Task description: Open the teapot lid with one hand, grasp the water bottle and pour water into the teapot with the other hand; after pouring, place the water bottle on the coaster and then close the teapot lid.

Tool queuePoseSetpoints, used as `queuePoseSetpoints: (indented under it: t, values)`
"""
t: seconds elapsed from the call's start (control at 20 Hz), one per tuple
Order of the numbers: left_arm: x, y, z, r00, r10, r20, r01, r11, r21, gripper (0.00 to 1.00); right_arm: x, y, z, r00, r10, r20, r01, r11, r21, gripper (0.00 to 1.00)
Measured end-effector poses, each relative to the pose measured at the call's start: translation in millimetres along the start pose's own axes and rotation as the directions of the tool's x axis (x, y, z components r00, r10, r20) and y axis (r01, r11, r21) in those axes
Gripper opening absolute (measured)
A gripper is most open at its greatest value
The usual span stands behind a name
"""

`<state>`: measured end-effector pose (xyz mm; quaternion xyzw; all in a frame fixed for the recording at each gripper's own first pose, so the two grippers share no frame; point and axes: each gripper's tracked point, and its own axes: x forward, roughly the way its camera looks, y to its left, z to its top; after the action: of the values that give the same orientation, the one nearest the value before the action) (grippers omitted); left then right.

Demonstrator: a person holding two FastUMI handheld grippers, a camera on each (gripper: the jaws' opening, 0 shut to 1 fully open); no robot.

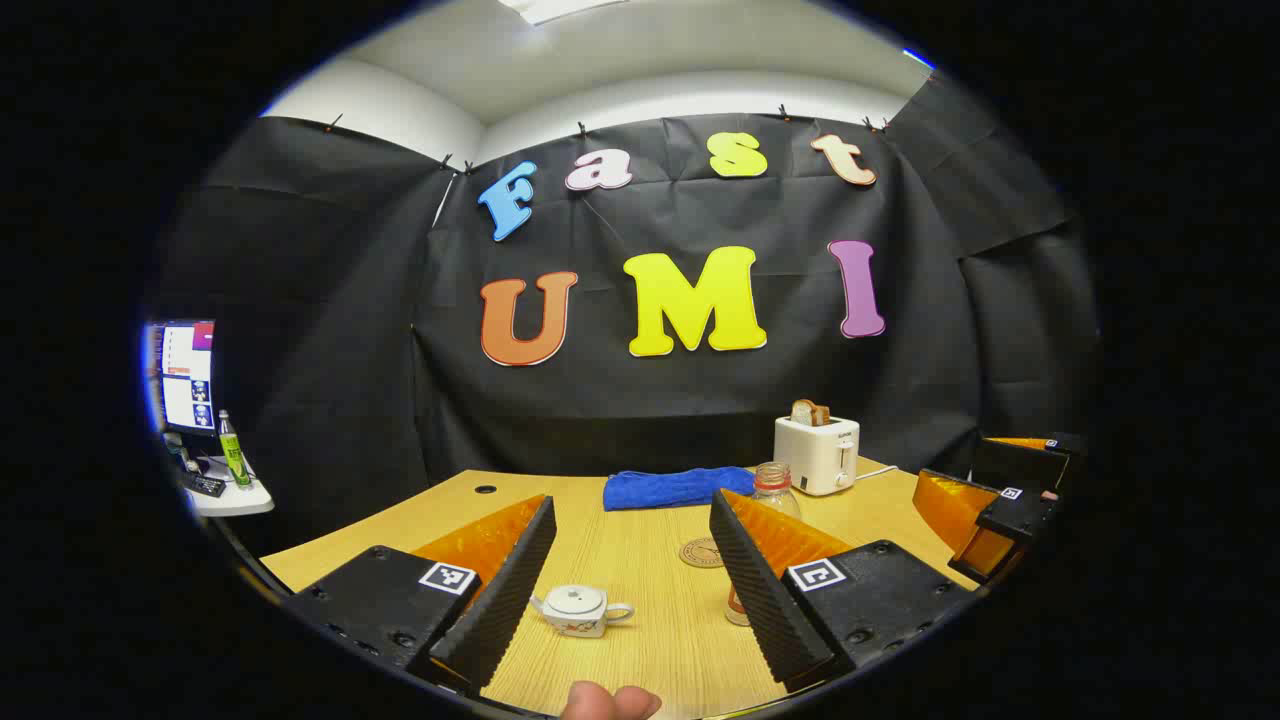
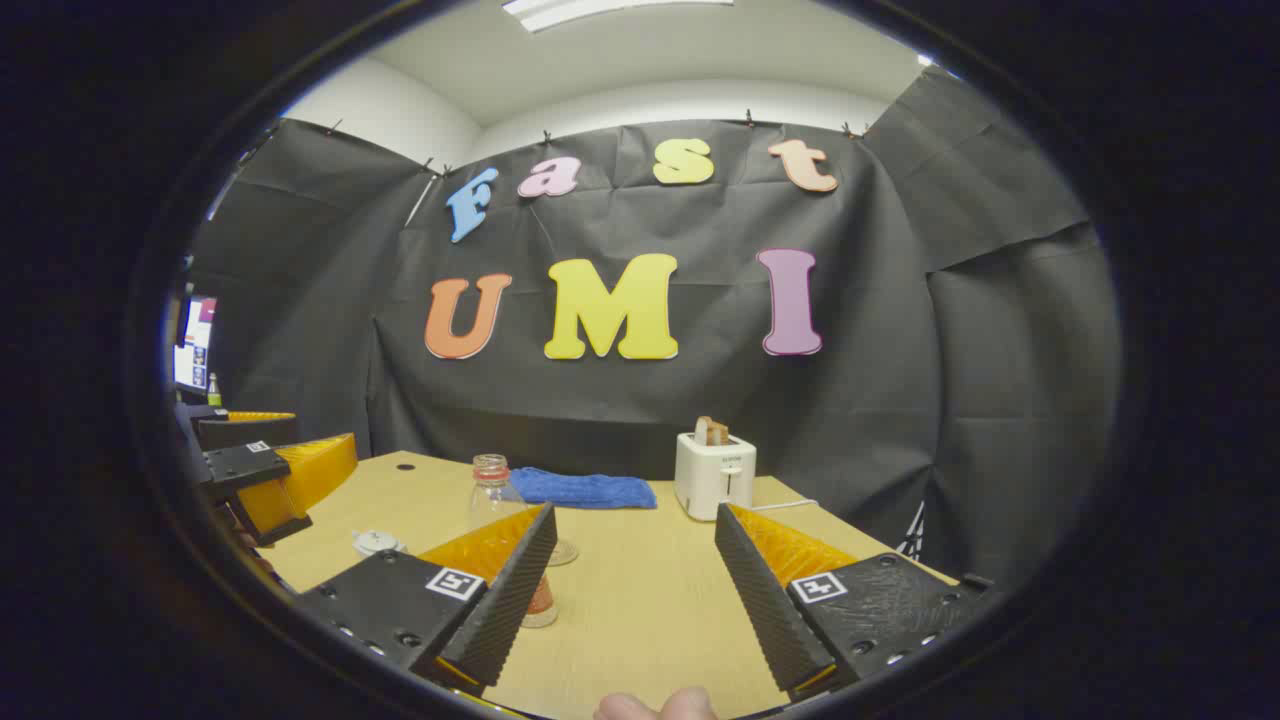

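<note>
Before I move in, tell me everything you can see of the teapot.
The teapot is small, squat and white, ceramic by its look, with a faint coloured motif on its side. It stands upright on the wooden table, lid on, handle and spout at opposite sides. It sits between the open left gripper fingers, farther off; nothing touches it. The right gripper view shows its top.
</note>
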<state>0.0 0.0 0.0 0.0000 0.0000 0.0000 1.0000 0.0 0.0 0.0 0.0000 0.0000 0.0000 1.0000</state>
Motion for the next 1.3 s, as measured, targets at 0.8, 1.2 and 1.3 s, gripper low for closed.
queuePoseSetpoints:
  t: [0.8,1.2,1.3]
  values:
    - [-3.6,6.5,5.9,1.0,0.022,0.017,-0.022,1.0,-0.001,0.97,0.5,3.0,2.8,1.0,-0.006,0.009,0.006,1.0,-0.011,0.98]
    - [-2.0,10.0,5.8,0.999,0.029,0.019,-0.029,1.0,-0.007,0.97,1.0,5.5,-0.7,1.0,-0.005,0.011,0.005,1.0,-0.022,0.95]
    - [-0.9,9.4,5.3,0.999,0.031,0.017,-0.031,0.999,-0.009,0.97,2.5,5.5,-0.8,1.0,-0.004,0.009,0.004,1.0,-0.023,0.95]
